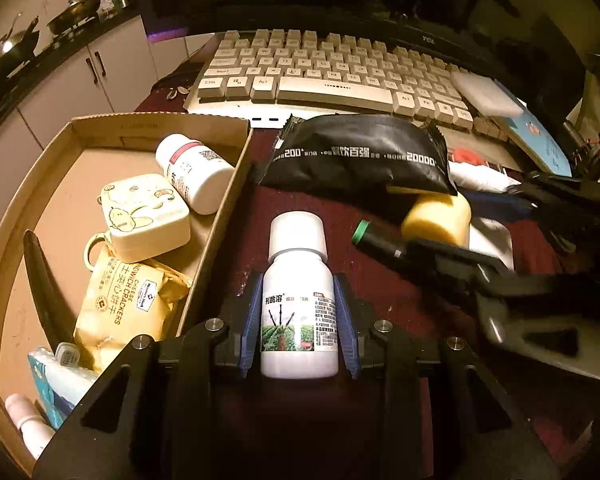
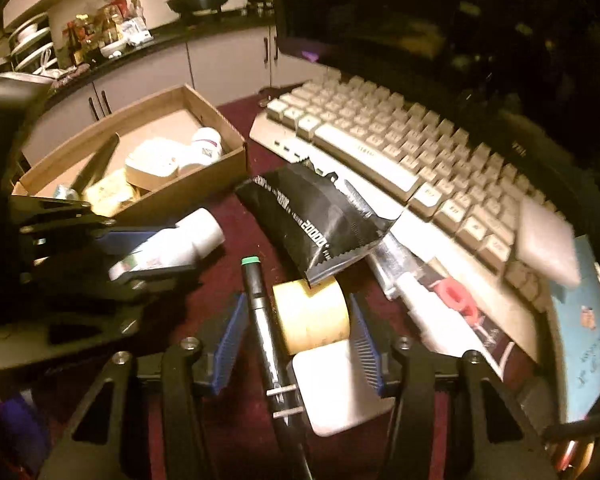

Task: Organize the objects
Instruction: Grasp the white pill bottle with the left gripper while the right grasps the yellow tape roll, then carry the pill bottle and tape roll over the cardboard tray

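Between the blue pads of our left gripper [image 1: 299, 316] sits a white pesticide bottle [image 1: 299, 300], upright in the left wrist view, both pads pressed against its labelled body, so we have it pinched. From the right wrist view the same bottle [image 2: 172, 246] lies tilted, cap pointing toward the black snack pouch [image 2: 312, 216], just in front of the cardboard box [image 2: 188, 192].

Left of the bottle we see that cardboard box [image 1: 220, 216] on the dark red table [image 1: 400, 308]. Inside it lie a white pill bottle [image 1: 194, 172], a yellow cartoon case [image 1: 146, 216], a pack of cheese sandwich crackers [image 1: 120, 308], a dark curved blade-like piece [image 1: 44, 280] and, at the near end, a pale blue packet [image 1: 56, 380] and a small white tube [image 1: 28, 420].

Over on our right gripper [image 2: 298, 340], the fingers are spread wide, and 2 things lie between them: a black marker with a green cap [image 2: 264, 320] and a roll of yellow tape [image 2: 312, 314]. We cannot tell if either pad touches them. The snack pouch overlaps the tape's far edge. A white flat piece [image 2: 340, 388] lies just under the tape.

Behind it all runs a beige keyboard [image 1: 332, 76], with a white foam block [image 1: 486, 94] on its right end.
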A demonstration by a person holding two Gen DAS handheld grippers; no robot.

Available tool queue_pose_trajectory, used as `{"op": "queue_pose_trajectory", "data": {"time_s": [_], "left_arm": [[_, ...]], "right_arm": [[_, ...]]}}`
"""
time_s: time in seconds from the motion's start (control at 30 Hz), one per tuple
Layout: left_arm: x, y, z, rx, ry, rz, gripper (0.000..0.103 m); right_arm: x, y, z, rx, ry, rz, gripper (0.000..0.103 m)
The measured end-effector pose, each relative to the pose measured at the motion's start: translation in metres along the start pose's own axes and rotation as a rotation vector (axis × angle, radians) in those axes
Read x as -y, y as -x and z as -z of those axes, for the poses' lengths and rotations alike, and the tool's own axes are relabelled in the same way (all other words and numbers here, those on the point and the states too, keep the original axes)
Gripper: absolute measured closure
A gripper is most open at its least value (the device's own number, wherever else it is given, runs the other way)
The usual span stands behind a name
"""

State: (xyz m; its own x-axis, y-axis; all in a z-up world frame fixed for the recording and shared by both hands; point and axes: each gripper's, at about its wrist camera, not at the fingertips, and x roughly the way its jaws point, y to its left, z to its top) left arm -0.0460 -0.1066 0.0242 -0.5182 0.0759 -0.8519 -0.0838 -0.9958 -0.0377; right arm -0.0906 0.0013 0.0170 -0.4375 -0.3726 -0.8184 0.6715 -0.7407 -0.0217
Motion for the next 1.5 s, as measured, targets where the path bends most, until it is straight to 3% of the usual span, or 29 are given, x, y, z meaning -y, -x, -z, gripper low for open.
{"op": "queue_pose_trajectory", "data": {"time_s": [0.17, 0.43, 0.67, 0.9, 1.17, 1.5], "left_arm": [[-0.003, 0.003, 0.004, 0.019, 0.004, 0.011, 0.069], [-0.021, 0.024, 0.021, 0.073, 0.126, 0.091, 0.069], [-0.037, 0.083, 0.050, 0.224, 0.183, 0.146, 0.069], [-0.082, 0.150, 0.064, 0.339, 0.238, 0.089, 0.069], [-0.166, 0.156, 0.081, 0.284, 0.428, -0.048, 0.069], [-0.195, 0.135, 0.092, 0.249, 0.504, -0.047, 0.069]], "right_arm": [[-0.006, 0.002, -0.003, 0.015, 0.004, 0.007, 0.071], [-0.027, 0.036, 0.000, 0.094, 0.033, 0.008, 0.071], [-0.036, 0.060, 0.002, 0.131, 0.027, 0.008, 0.072], [-0.060, 0.071, -0.004, 0.165, 0.031, -0.026, 0.072], [-0.101, 0.074, -0.006, 0.174, 0.046, -0.139, 0.072], [-0.165, 0.069, -0.016, 0.136, 0.130, -0.324, 0.072]]}}
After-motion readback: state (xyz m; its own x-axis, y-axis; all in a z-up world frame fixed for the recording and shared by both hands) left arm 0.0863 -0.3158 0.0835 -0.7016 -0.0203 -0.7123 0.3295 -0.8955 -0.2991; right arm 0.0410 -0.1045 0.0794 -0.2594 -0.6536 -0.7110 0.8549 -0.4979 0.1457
